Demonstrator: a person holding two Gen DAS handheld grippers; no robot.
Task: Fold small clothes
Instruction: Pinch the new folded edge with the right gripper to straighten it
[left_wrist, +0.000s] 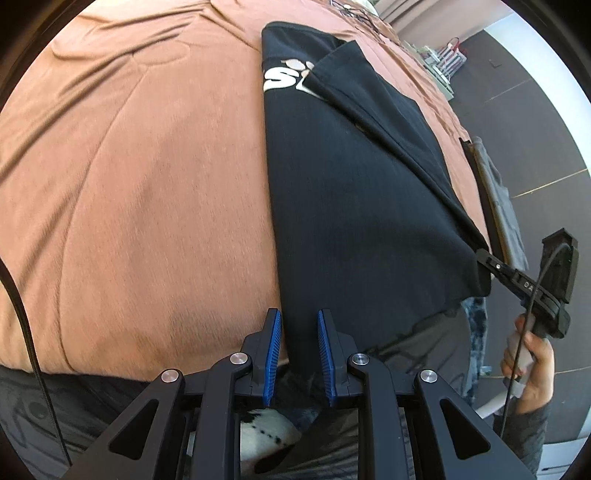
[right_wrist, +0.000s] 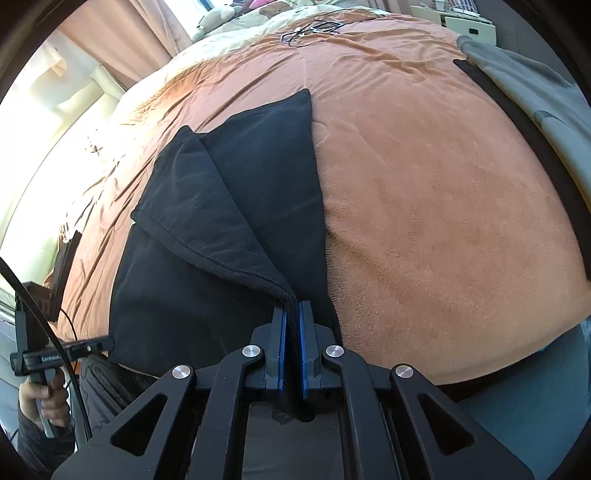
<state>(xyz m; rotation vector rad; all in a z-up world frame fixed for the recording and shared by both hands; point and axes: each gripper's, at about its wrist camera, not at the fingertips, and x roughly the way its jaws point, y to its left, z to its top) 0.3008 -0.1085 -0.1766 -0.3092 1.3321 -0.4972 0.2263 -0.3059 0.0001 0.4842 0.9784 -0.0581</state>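
A black T-shirt with a white print lies on an orange-brown blanket. One side is folded over in a long diagonal flap. My left gripper is at the shirt's near left corner. Its blue pads stand a little apart, with the hem lying between them and not squeezed. My right gripper is shut on the near right corner, with black cloth bunched between its pads.
The blanket covers a bed whose near edge runs under both grippers. A grey garment hangs at the bed's right side. A dark flat object lies by the left edge. Cables lie far back. A person's hands hold the handles.
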